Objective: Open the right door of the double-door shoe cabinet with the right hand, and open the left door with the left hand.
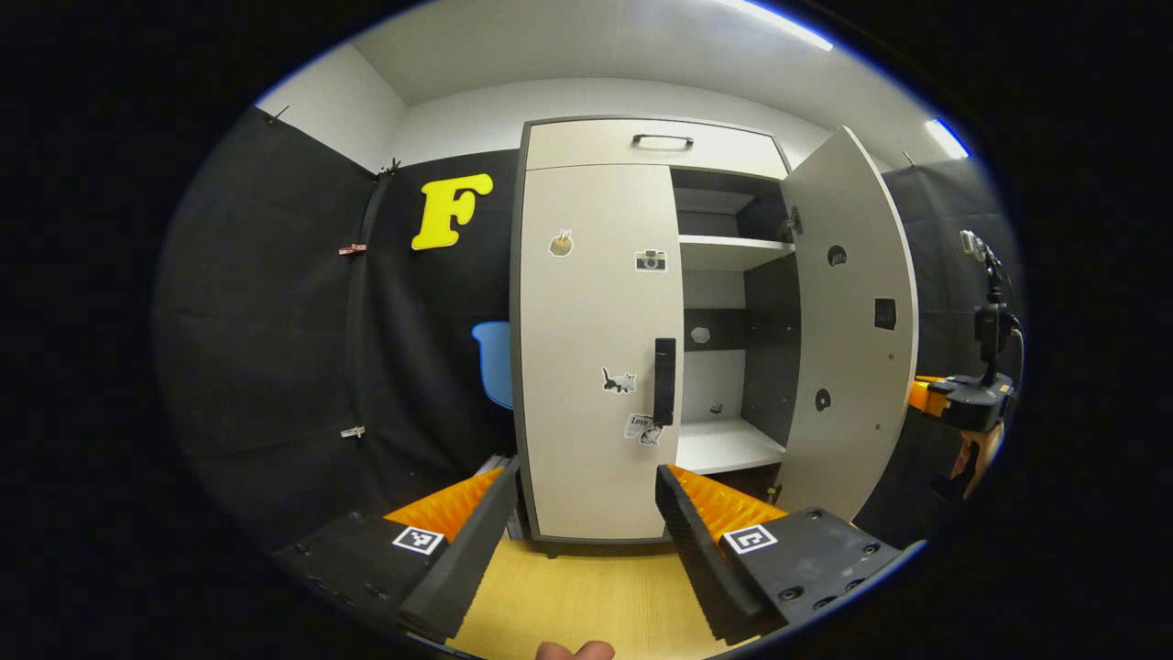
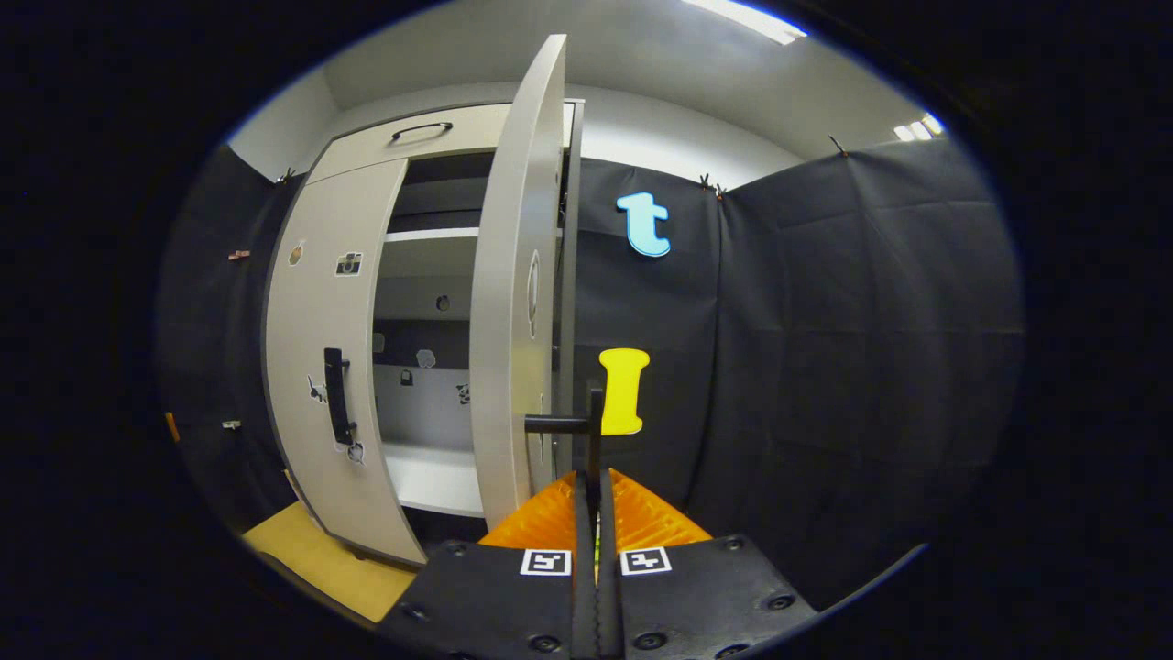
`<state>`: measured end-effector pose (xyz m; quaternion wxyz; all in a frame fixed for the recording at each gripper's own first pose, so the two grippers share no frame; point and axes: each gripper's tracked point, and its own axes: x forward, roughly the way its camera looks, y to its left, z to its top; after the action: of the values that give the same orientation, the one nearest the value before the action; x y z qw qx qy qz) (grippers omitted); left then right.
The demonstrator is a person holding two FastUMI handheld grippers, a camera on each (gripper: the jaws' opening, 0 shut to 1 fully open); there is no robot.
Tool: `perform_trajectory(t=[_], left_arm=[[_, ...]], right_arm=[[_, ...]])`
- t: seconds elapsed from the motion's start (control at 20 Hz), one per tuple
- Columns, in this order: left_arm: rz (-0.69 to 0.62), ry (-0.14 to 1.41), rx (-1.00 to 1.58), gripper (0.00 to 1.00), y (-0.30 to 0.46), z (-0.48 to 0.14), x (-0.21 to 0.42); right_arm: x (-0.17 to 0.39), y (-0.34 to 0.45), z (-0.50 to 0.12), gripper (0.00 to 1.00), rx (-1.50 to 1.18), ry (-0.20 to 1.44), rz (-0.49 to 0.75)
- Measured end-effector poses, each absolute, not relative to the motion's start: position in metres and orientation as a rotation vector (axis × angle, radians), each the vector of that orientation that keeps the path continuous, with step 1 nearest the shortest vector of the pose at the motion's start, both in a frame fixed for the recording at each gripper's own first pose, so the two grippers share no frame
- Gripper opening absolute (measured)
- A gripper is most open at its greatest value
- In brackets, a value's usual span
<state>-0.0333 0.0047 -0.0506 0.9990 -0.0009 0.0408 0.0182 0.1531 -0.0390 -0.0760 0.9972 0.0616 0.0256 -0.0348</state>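
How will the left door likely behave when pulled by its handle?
The left door is probably a stiff panel that swings on side hinges rather than flexing. Its bar handle looks easy to clamp. It will likely move lightly, as the right door already stands open.

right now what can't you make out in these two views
- Left gripper view: the stickers on the closed left door are too small to read.
- Left gripper view: cabinet's lowest compartment, hidden behind the left hand-held gripper.
- Right gripper view: right door handle runs down between the shut right hand-held gripper; contact hidden.
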Motion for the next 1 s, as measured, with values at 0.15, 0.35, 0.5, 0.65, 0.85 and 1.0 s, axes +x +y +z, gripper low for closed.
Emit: perform_trajectory(t=[0.15, 0.35, 0.5, 0.65, 0.85, 1.0], left_arm=[[0.027, 0.082, 0.014, 0.95, -0.004, -0.049, -0.031], [0.020, 0.083, 0.022, 0.95, -0.014, -0.046, -0.029], [0.014, 0.076, 0.013, 0.95, -0.021, -0.043, -0.028], [0.000, 0.070, 0.005, 0.95, -0.028, -0.041, -0.020], [-0.068, 0.056, -0.062, 0.95, -0.048, -0.041, 0.005], [-0.090, 0.062, -0.079, 0.95, -0.056, -0.039, 0.034]], right_arm=[[0.152, -0.042, -0.077, 0.05, 0.103, 0.049, -0.063], [0.148, -0.050, -0.066, 0.07, 0.033, 0.004, -0.092], [0.145, -0.052, -0.063, 0.07, 0.021, 0.013, -0.087], [0.130, -0.055, -0.064, 0.08, 0.044, 0.034, -0.074], [0.108, -0.064, -0.059, 0.17, 0.078, 0.038, -0.064], [0.097, -0.074, -0.054, 0.29, 0.084, 0.035, -0.080]])
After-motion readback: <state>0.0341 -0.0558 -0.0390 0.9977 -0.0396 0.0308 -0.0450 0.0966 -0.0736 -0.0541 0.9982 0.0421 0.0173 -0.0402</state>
